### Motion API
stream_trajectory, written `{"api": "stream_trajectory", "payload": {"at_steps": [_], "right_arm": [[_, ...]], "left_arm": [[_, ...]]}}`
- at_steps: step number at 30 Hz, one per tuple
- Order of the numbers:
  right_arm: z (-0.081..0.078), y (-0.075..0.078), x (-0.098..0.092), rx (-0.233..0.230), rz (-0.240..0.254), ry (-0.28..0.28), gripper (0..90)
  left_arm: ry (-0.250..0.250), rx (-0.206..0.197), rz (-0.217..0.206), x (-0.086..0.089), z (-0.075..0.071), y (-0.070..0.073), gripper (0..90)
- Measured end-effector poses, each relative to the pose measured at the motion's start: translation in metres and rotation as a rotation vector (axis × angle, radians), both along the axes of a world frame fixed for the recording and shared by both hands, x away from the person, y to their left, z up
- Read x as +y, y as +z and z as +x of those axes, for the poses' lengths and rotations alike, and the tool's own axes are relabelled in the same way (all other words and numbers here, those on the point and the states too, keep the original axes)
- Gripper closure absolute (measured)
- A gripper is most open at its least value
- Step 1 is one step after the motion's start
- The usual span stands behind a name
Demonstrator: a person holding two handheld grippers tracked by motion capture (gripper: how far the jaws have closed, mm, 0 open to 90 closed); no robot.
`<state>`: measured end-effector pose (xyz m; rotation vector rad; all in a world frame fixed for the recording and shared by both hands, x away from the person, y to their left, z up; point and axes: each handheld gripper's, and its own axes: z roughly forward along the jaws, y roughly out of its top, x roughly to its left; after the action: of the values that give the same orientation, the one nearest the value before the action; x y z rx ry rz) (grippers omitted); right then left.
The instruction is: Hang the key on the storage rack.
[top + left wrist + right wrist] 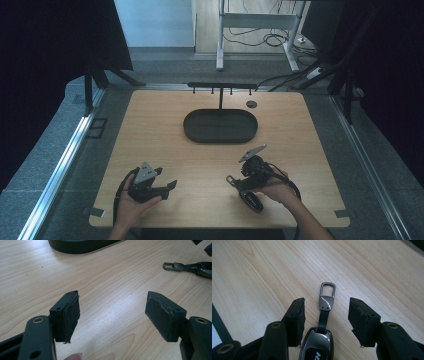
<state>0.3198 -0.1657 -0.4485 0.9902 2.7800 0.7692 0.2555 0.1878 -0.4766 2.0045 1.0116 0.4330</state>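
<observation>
A pale wooden table (165, 130) takes up most of the scene. On it, toward twelve o'clock, sits a black oval tray (220, 126) with a thin hook rack (221, 86) standing at its far edge. At about seven o'clock a hand cradles the left gripper (167, 181), its jaws spread wide over bare wood with nothing between them. At five o'clock the right gripper (235, 182) is also spread open; a car key fob (318, 346) lies on the table between its jaws, untouched by either pad, its strap and metal clasp (327, 296) stretching out ahead.
</observation>
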Motion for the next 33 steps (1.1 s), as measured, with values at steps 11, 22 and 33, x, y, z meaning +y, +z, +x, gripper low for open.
{"api": "stream_trajectory", "payload": {"at_steps": [11, 22, 33], "right_arm": [[0.003, -0.011, 0.010, 0.058, -0.087, 0.013, 53.0], [0.008, -0.014, 0.013, 0.070, -0.118, 0.009, 54.3], [0.011, -0.016, 0.016, 0.102, -0.151, 0.027, 57.4]], "left_arm": [[-0.002, 0.001, -0.002, 0.000, 0.000, 0.000, 28.2], [-0.002, 0.002, -0.002, 0.000, 0.000, -0.001, 28.2], [-0.004, 0.006, 0.001, -0.001, 0.000, -0.001, 28.2]]}}
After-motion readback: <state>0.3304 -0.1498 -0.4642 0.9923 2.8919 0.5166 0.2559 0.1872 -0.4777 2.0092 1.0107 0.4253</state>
